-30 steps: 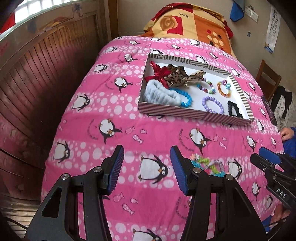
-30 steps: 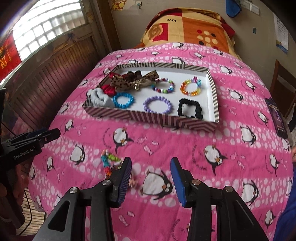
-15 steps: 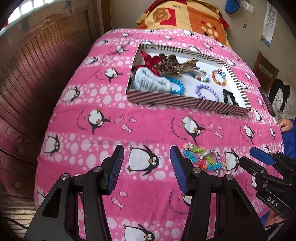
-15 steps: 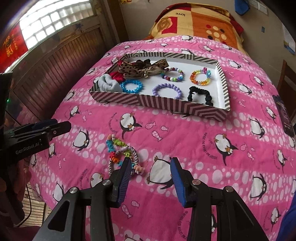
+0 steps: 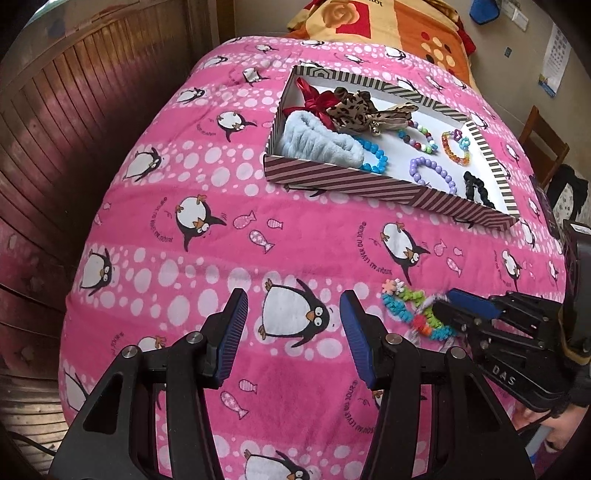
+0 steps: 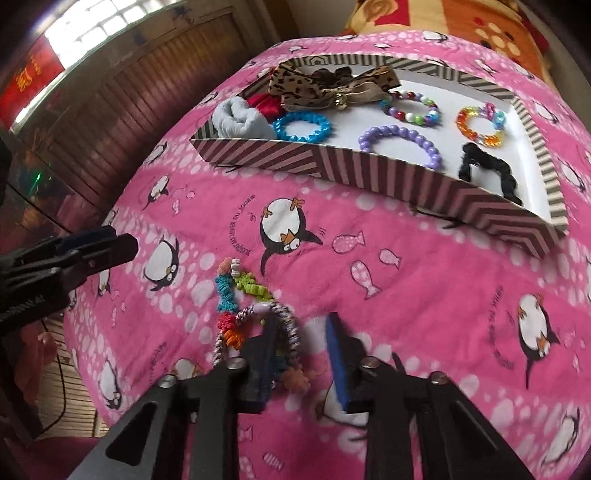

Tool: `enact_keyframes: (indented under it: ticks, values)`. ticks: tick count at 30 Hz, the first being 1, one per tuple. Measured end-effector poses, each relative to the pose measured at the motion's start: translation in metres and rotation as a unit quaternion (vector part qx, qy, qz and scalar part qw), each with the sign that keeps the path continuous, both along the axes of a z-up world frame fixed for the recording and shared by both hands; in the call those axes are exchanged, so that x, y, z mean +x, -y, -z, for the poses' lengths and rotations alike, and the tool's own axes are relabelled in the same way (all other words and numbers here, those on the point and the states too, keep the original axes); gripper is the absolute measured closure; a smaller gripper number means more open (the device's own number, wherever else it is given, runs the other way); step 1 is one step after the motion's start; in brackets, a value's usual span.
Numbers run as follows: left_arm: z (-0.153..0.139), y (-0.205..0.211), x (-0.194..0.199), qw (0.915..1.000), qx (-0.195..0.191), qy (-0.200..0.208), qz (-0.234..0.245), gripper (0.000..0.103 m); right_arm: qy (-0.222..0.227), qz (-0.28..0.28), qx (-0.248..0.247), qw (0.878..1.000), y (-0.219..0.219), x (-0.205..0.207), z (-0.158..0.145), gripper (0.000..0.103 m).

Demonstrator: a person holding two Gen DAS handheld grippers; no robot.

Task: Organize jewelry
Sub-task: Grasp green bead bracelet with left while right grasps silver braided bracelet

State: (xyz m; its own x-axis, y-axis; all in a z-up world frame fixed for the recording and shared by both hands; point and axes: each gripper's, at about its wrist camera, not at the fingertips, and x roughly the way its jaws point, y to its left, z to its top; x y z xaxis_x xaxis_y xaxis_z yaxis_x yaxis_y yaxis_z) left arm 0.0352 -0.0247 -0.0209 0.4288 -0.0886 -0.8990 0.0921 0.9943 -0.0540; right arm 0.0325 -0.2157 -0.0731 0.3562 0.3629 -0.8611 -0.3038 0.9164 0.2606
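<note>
A multicoloured coiled hair tie point(image 6: 236, 295) and a striped silver bracelet point(image 6: 284, 325) lie tangled on the pink penguin blanket; they also show in the left wrist view point(image 5: 406, 310). My right gripper point(image 6: 301, 354) is open, low over the blanket, its left finger point(image 6: 266, 354) inside the bracelet's loop. It also shows in the left wrist view point(image 5: 454, 306). My left gripper point(image 5: 291, 328) is open and empty over a penguin print. The striped box point(image 6: 332, 162) holds bead bracelets, a leopard bow point(image 6: 325, 86), a black scrunchie and a pale blue band.
The bed's left edge drops to a wooden wall panel point(image 5: 74, 110). An orange quilt point(image 5: 388, 26) lies beyond the box. A wooden chair point(image 5: 546, 144) stands at the right. The left gripper shows at the left of the right wrist view point(image 6: 74, 254).
Both grippers moved forward and down toward the blanket. The right gripper tilted and reached the loose hair tie and bracelet, with its left finger now in the bracelet's loop.
</note>
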Motion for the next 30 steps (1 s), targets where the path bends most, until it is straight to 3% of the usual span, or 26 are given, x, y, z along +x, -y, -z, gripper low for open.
enact_keyframes:
  ticks: [1, 7, 11, 15, 25, 26, 28, 29, 30]
  values:
    - [0.0, 0.001, 0.001, 1.0, -0.002, -0.002, 0.0, 0.051, 0.003, 0.002, -0.002, 1.0, 0.001, 0.001, -0.001, 0.097]
    - [0.007, 0.01, 0.007, 0.9996, -0.02, -0.016, 0.008, 0.051, 0.057, 0.057, 0.017, 0.997, 0.028, -0.01, -0.034, 0.097]
    - [0.012, 0.022, 0.013, 0.998, -0.048, -0.035, 0.021, 0.049, 0.085, 0.098, -0.027, 0.991, 0.04, -0.017, -0.043, 0.097]
    - [0.017, 0.038, 0.017, 0.9963, -0.063, -0.043, 0.04, 0.044, 0.092, 0.132, -0.024, 0.987, 0.06, -0.025, -0.051, 0.097]
    - [0.045, 0.091, 0.011, 0.9904, -0.012, -0.051, 0.128, 0.045, 0.065, 0.164, -0.02, 0.984, 0.088, -0.04, -0.045, 0.097]
    - [0.046, 0.093, 0.01, 0.9901, -0.007, -0.043, 0.133, 0.047, 0.065, 0.166, -0.02, 0.984, 0.089, -0.04, -0.045, 0.097]
    - [0.047, 0.097, 0.007, 0.9882, -0.011, -0.034, 0.149, 0.07, 0.064, 0.169, -0.016, 0.983, 0.091, -0.041, -0.046, 0.097]
    - [0.048, 0.099, 0.006, 0.9872, -0.007, -0.036, 0.156, 0.087, 0.064, 0.17, -0.015, 0.983, 0.092, -0.041, -0.047, 0.097]
    - [0.047, 0.099, 0.007, 0.9872, 0.002, -0.034, 0.156, 0.091, 0.064, 0.171, -0.015, 0.983, 0.093, -0.042, -0.047, 0.097]
